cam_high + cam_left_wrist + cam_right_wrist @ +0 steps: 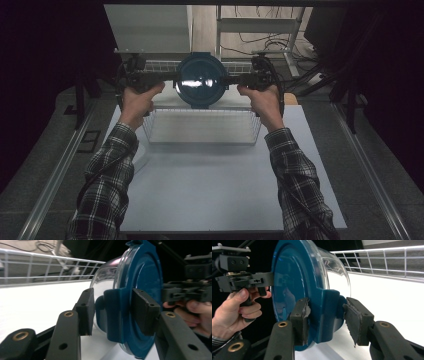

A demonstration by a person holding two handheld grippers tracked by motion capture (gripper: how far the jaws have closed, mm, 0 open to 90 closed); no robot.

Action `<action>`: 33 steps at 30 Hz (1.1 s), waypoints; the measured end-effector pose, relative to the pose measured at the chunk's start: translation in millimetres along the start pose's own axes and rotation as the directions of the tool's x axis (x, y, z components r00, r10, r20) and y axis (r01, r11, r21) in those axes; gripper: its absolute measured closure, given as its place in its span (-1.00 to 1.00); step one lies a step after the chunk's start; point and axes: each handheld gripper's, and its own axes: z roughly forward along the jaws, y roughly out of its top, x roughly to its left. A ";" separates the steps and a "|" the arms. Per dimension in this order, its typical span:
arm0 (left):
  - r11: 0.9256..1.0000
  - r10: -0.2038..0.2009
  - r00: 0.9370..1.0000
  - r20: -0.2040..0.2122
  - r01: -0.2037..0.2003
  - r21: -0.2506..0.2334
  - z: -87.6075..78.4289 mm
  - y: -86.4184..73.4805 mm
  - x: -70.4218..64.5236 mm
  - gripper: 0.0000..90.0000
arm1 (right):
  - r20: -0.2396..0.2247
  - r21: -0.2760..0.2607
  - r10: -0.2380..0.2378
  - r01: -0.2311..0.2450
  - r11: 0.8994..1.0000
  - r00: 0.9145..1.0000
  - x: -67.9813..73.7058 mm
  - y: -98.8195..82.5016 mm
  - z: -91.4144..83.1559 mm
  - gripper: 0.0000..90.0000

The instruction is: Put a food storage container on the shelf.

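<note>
Left gripper (170, 77) clamps one blue latch tab of lidded container (201, 80); right gripper (234, 80) clamps opposite tab. Container on its side, lid toward person, above wire basket (200, 127); likely two-sided hold for balance.

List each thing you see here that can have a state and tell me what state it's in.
Container: lid on, turned on its side, held up between both grippers.
Lid: blue, closed on the clear bowl.
Left hand-held gripper: shut on the lid's side clip.
Right hand-held gripper: shut on the opposite clip.
Wire basket: upright, nothing visible inside.
</note>
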 end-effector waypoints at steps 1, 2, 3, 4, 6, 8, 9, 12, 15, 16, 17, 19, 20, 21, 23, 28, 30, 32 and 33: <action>1.000 0.027 0.999 -0.020 -0.027 0.003 -0.1 0.1 -0.8 0.24 | 0.000 0.000 0.000 0.000 1.000 1.000 0.0 0.0 0.0 0.18; 0.998 0.053 0.995 -0.080 -0.049 0.043 4.3 -0.9 -2.2 0.40 | 0.028 0.012 -0.020 0.019 1.000 0.999 3.3 1.9 2.2 0.09; 0.998 0.053 0.995 -0.080 -0.049 0.043 4.3 -0.9 -2.2 0.42 | 0.028 0.012 -0.020 0.019 1.000 0.999 3.3 1.9 2.2 0.09; 0.998 0.052 0.995 -0.090 -0.048 0.046 6.6 -2.2 -0.9 0.42 | 0.048 0.020 -0.022 0.021 1.000 0.999 4.4 2.7 4.4 0.01; 0.999 0.036 0.996 -0.082 -0.033 0.037 9.5 -4.2 2.1 0.41 | 0.050 0.011 0.003 -0.003 1.000 0.999 1.8 3.7 6.9 -0.04; 0.999 0.039 0.996 -0.083 -0.037 0.025 10.5 -4.4 1.2 0.42 | 0.049 0.006 0.021 -0.021 1.000 0.999 -2.1 5.1 7.4 0.04; 0.999 0.043 0.996 -0.079 -0.041 0.023 10.5 -3.4 0.0 0.43 | 0.065 0.004 0.013 -0.013 1.000 0.998 -3.3 5.7 6.8 0.14; 0.995 0.089 0.988 -0.125 -0.084 0.049 12.6 0.1 -7.9 0.47 | 0.126 0.005 -0.054 0.054 0.999 0.990 -1.7 5.4 8.6 0.39; 0.995 0.095 0.987 -0.130 -0.090 0.045 12.8 -0.9 -8.9 0.47 | 0.150 0.006 -0.075 0.075 0.997 0.986 1.1 6.2 9.0 0.44; 0.995 0.098 0.987 -0.130 -0.093 0.042 12.6 -1.6 -8.9 0.46 | 0.165 0.005 -0.088 0.088 0.996 0.982 2.9 6.4 9.2 0.46; 0.995 0.099 0.986 -0.134 -0.095 0.033 12.7 -2.6 -9.5 0.46 | 0.186 -0.002 -0.101 0.103 0.995 0.977 5.0 6.2 9.7 0.45; 0.994 0.113 0.983 -0.142 -0.111 0.020 10.5 -4.5 -11.6 0.45 | 0.239 -0.005 -0.136 0.141 0.990 0.961 11.0 4.6 9.2 0.47; 0.993 0.120 0.982 -0.143 -0.120 0.007 7.6 -5.2 -12.6 0.47 | 0.260 -0.004 -0.178 0.186 0.983 0.949 18.6 1.3 4.5 0.51; 0.992 0.127 0.981 -0.146 -0.129 -0.005 4.0 -5.8 -13.2 0.47 | 0.260 -0.004 -0.178 0.186 0.983 0.949 18.6 1.3 4.5 0.51; 0.990 0.129 0.981 -0.145 -0.135 -0.036 -5.1 -8.7 -13.5 0.48 | 0.274 -0.003 -0.217 0.227 0.974 0.937 25.3 -3.4 -4.5 0.69; 0.983 0.175 0.969 -0.177 -0.183 -0.029 -16.7 -26.3 -14.9 0.75 | 0.200 -0.011 -0.262 0.270 0.963 0.944 38.6 -27.3 -23.3 0.98; 0.978 0.203 0.959 -0.199 -0.207 0.001 -16.6 -31.8 -15.2 0.91 | 0.185 -0.001 -0.276 0.281 0.960 0.943 41.5 -36.2 -23.4 0.98; 0.973 0.229 0.952 -0.206 -0.229 0.025 -14.1 -35.5 -15.7 0.98 | 0.180 0.007 -0.283 0.286 0.958 0.942 42.7 -40.0 -22.5 0.98; 0.970 0.241 0.947 -0.211 -0.239 0.034 -11.6 -37.0 -16.2 0.99 | 0.172 0.016 -0.290 0.292 0.956 0.942 43.6 -43.2 -20.8 0.98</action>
